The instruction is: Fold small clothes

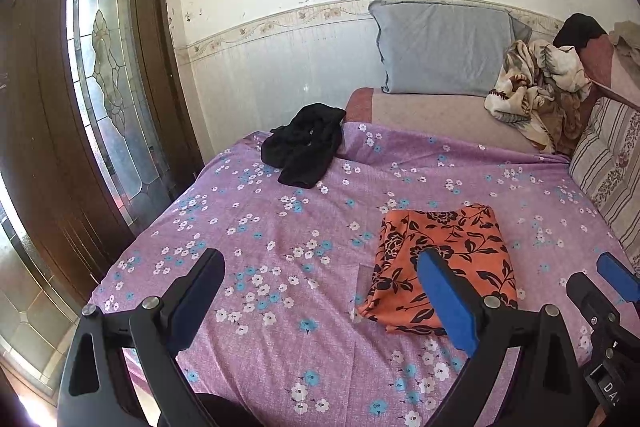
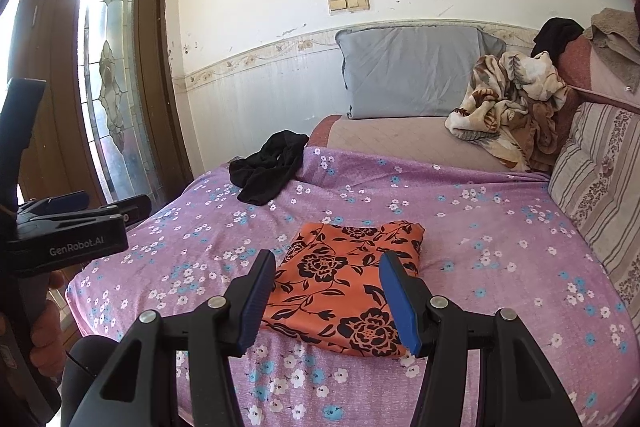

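Observation:
A folded orange garment with black flowers (image 2: pixel 344 287) lies flat on the purple flowered bedsheet (image 2: pixel 500 267). My right gripper (image 2: pixel 327 263) hovers over its near part, open, the pads apart from the cloth. In the left wrist view the same orange garment (image 1: pixel 452 247) lies to the right of my left gripper (image 1: pixel 320 267), which stands wide open over bare sheet (image 1: pixel 260 227). A crumpled black garment (image 1: pixel 304 147) sits at the sheet's far left corner, seen again as the black garment (image 2: pixel 268 175). The right gripper (image 1: pixel 600 279) shows at the right edge.
A grey pillow (image 2: pixel 412 75) leans on the back wall. A beige flowered blanket (image 2: pixel 504 107) is heaped at the back right, beside a striped cushion (image 2: pixel 600 187). A wooden door with stained glass (image 1: pixel 104 67) stands left. A hand holds the left gripper (image 2: pixel 116 207).

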A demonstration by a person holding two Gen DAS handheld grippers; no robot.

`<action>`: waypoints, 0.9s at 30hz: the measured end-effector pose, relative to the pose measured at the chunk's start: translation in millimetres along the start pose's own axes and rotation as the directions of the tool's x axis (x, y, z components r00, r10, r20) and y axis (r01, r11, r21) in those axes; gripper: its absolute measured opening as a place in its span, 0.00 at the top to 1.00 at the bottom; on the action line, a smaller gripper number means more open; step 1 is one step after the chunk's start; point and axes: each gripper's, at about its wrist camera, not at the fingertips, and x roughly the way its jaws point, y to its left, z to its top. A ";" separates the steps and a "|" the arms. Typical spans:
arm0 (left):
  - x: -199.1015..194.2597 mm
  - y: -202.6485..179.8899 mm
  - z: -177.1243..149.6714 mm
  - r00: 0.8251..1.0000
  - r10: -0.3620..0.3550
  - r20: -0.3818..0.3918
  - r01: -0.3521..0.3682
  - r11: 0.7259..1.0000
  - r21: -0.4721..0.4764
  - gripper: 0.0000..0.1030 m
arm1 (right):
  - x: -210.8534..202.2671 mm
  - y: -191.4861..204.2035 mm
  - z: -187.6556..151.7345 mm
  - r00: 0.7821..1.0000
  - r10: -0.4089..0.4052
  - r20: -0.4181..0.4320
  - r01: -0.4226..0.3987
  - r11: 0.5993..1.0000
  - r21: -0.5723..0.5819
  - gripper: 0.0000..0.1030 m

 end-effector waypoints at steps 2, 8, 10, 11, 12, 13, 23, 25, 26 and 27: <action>-0.2 1.2 0.0 1.000 0.004 -0.001 -0.004 1.000 -0.004 0.06 | -0.4 2.3 0.7 1.000 0.002 0.002 -0.002 1.000 -0.003 0.43; -5.0 8.3 0.3 1.000 0.012 0.005 -0.012 1.000 -0.025 0.06 | -2.8 5.6 4.0 1.000 -0.008 0.009 0.008 1.000 0.008 0.43; -6.2 9.6 0.8 1.000 0.015 0.011 -0.014 1.000 -0.027 0.06 | -3.9 5.8 5.9 1.000 -0.017 0.012 0.017 1.000 0.015 0.43; -6.8 10.0 0.8 1.000 0.015 0.013 -0.015 1.000 -0.026 0.06 | -4.4 5.5 7.4 1.000 -0.020 0.014 0.019 1.000 0.019 0.43; -7.6 11.2 1.0 1.000 0.016 0.016 -0.016 1.000 -0.027 0.06 | -5.1 5.6 8.6 1.000 -0.023 0.016 0.022 0.999 0.023 0.43; -8.7 11.6 1.0 1.000 0.018 0.019 -0.018 0.999 -0.027 0.06 | -5.8 5.4 9.3 1.000 -0.025 0.018 0.024 0.999 0.027 0.43; -17.3 18.7 3.6 0.999 0.007 0.034 -0.006 1.000 -0.030 0.06 | -12.3 10.4 14.2 0.999 -0.039 0.023 0.039 0.999 0.034 0.43; -19.9 21.1 4.9 0.999 0.004 0.031 -0.003 0.999 -0.034 0.06 | -15.0 11.7 15.9 0.999 -0.042 0.028 0.041 0.999 0.032 0.43; -21.3 22.7 5.6 0.999 0.000 0.033 0.001 0.999 -0.038 0.06 | -16.5 12.5 17.0 0.999 -0.043 0.032 0.042 0.999 0.033 0.43; -23.0 24.4 6.3 0.999 -0.001 0.035 0.002 0.999 -0.042 0.06 | -18.3 13.2 18.4 0.998 -0.043 0.035 0.041 0.999 0.033 0.43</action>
